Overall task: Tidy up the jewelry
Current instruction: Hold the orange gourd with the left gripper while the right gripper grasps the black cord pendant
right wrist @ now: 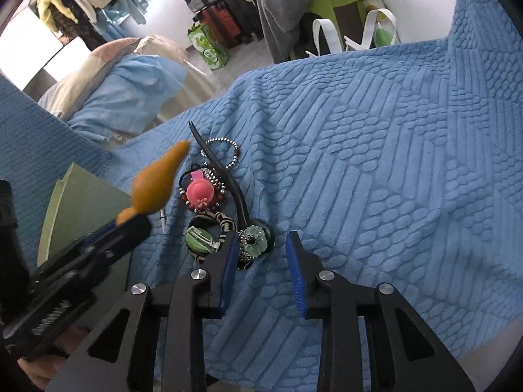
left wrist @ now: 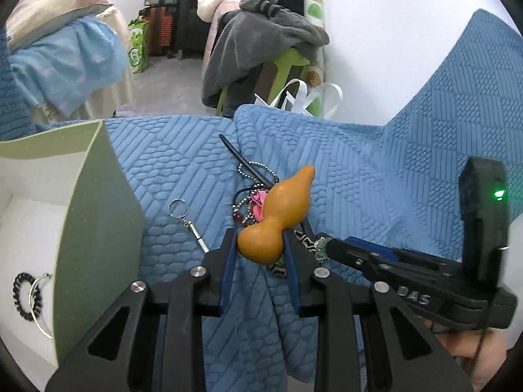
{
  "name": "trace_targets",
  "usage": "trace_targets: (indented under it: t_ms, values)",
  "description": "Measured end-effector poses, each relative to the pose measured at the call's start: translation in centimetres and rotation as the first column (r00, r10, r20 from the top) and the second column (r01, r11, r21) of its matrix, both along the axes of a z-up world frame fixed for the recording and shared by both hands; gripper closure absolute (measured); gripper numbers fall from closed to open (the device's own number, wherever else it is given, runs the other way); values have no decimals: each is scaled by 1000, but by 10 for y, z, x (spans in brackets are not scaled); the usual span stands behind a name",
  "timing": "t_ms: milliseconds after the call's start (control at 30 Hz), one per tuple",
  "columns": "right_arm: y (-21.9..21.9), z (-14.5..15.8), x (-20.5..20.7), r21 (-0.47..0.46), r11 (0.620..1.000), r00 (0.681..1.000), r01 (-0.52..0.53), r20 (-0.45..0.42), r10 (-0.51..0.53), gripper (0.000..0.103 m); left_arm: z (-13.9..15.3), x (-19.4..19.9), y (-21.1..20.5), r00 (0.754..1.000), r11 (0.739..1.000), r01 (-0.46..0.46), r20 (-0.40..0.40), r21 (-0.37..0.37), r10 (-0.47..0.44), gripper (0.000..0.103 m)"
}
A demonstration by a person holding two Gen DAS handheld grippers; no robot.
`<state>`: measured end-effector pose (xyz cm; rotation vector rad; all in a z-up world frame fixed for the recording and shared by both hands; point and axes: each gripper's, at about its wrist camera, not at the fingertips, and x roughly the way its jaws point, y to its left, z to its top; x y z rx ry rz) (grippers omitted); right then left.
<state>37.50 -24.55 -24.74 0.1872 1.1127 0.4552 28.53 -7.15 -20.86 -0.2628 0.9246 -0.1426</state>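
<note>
My left gripper (left wrist: pixel 260 245) is shut on an orange gourd charm (left wrist: pixel 278 212), held above the blue quilt; it also shows in the right wrist view (right wrist: pixel 153 186). My right gripper (right wrist: pixel 261 254) is open, its fingertips low over a pile of jewelry (right wrist: pixel 215 202): a pink round piece (right wrist: pixel 200 192), a green flower bead piece (right wrist: pixel 253 238), a patterned ring band (right wrist: pixel 225 222), a ball chain (right wrist: pixel 228 145) and a black hair stick (right wrist: pixel 225 176). A green box (left wrist: pixel 98 222) stands at the left, holding a black coil hair tie (left wrist: pixel 24 295) and a silver bangle (left wrist: pixel 36 307).
A keyring with a small metal tool (left wrist: pixel 186 219) lies on the quilt (right wrist: pixel 376 163) between box and pile. Beyond the bed edge are a green stool with grey clothes (left wrist: pixel 261 49), suitcases (left wrist: pixel 163 16) and a white bag (left wrist: pixel 304 98).
</note>
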Motion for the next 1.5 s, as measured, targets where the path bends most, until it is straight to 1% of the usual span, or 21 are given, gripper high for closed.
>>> trace_targets:
  t_ms: [67,167,267,333,367,567,700,800,900,967,1033,1067,1100,1133,1233,1333,1400,1500]
  values:
    - [4,-2,1,-19,1000,1000,-12,-2,12,76,3,-3,0,1000,1000,2,8,1,-2,74]
    - [9,-5,2,-22,999,999,-34,-8,34,76,6,-7,0,1000,1000,1,14,12,-2,74]
    - [15,-6,2,-49,997,998,-55,5,55,76,8,-9,3,1000,1000,-5,12,-5,6,74]
    - [20,-6,1,-79,995,998,-67,15,68,83,9,-11,3,1000,1000,-8,14,-6,9,74]
    - [22,-5,0,-95,993,997,-72,24,75,84,10,-12,4,1000,1000,-11,14,-8,11,74]
    - [15,5,-9,-116,992,997,-54,44,59,85,15,-17,8,999,999,-31,20,-19,31,74]
    - [3,14,-22,-122,992,998,-23,62,30,85,11,-20,7,999,999,-38,11,-10,38,74]
    - [-6,10,-34,-166,986,999,-14,36,20,85,5,-21,5,999,999,-46,-10,-15,46,74]
    - [-16,0,-49,-192,981,1000,-12,-21,8,84,1,-22,4,998,998,-58,-31,-26,57,74]
    - [-22,-2,-56,-175,984,999,-17,-39,10,83,-1,-23,4,998,998,-59,-36,-28,58,74]
    - [-25,1,-60,-160,987,1000,-19,-26,15,83,0,-24,3,997,998,-65,-35,-21,65,74]
    - [-26,4,-61,-147,989,1000,-23,-8,23,80,0,-24,3,997,998,-68,-34,-19,67,74]
    - [-25,7,-61,-142,989,1000,-27,10,29,71,0,-24,3,997,997,-70,-33,-19,69,74]
    - [-24,10,-62,-146,989,999,-31,34,37,69,0,-24,3,997,997,-70,-33,-15,70,74]
    - [-14,15,-55,-178,983,995,-42,84,57,69,-2,-24,3,997,997,-75,-37,-11,75,74]
    - [-6,12,-44,-174,983,994,-53,89,69,71,-2,-23,4,996,996,-84,-35,-6,84,74]
    - [-1,9,-38,-192,980,992,-56,97,76,79,-2,-23,3,996,997,-83,-34,-3,82,74]
    - [6,9,-31,-230,972,988,-53,129,85,83,-3,-23,2,996,997,-83,-33,7,83,74]
